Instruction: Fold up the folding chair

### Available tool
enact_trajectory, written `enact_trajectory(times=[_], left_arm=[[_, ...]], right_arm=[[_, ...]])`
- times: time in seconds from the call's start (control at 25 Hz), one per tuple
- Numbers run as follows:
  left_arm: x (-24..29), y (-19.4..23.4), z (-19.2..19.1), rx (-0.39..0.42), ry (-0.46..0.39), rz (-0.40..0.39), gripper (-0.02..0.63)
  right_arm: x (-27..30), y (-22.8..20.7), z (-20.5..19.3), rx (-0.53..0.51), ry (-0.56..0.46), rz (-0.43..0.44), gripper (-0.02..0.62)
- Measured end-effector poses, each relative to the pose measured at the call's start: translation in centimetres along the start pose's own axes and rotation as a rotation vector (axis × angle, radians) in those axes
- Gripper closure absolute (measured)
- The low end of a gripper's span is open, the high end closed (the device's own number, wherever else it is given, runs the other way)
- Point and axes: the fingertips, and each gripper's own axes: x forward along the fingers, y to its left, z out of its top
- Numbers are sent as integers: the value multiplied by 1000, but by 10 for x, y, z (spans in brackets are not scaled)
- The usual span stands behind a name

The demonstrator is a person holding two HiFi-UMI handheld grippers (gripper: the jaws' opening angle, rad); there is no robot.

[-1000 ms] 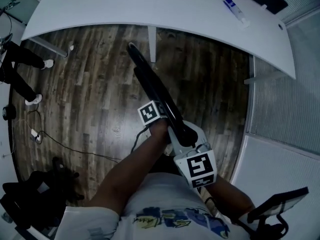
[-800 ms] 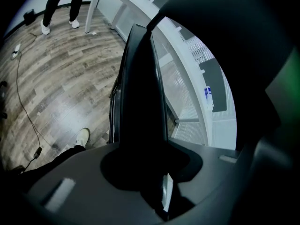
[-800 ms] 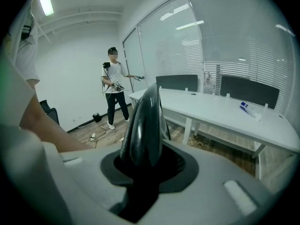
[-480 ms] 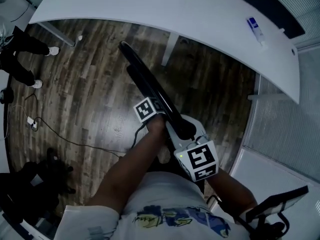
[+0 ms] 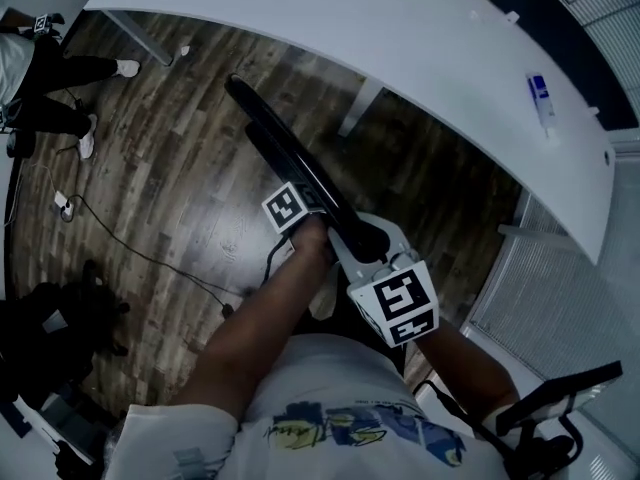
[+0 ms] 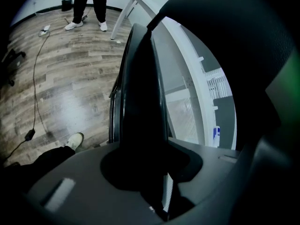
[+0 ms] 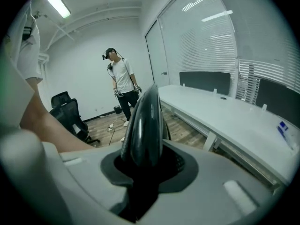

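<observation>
The folding chair (image 5: 290,153) is a flat black slab, folded shut, slanting from my hands up and left over the wooden floor. My left gripper (image 5: 318,208) is shut on its left edge beside the marker cube. My right gripper (image 5: 368,256) is shut on its near end. In the left gripper view the chair (image 6: 139,102) fills the notch of the left gripper (image 6: 143,165) and runs away from the camera. The right gripper view shows the chair's glossy rounded edge (image 7: 144,121) rising out of the right gripper (image 7: 140,170).
A long white table (image 5: 430,38) curves across the top, one leg (image 5: 360,108) near the chair's far end and a blue-and-white item (image 5: 540,98) on it. Another person (image 5: 55,68) stands top left. A cable (image 5: 150,263) crosses the floor; black office chairs (image 5: 50,318) stand lower left.
Both grippers and the chair have shifted together a little up and left in the head view. The table has slid right and the standing person has moved further into view. Both grips are unchanged.
</observation>
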Motion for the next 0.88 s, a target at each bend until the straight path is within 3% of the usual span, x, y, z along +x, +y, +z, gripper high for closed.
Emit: enact_trajectory(times=[0.48, 0.88], left_arm=[[67, -53, 23, -190, -153, 39, 483], [105, -95, 29, -284, -199, 64, 480]], right_arm=[[7, -103, 0, -105, 33, 210, 508], [2, -174, 2, -142, 35, 309, 511]])
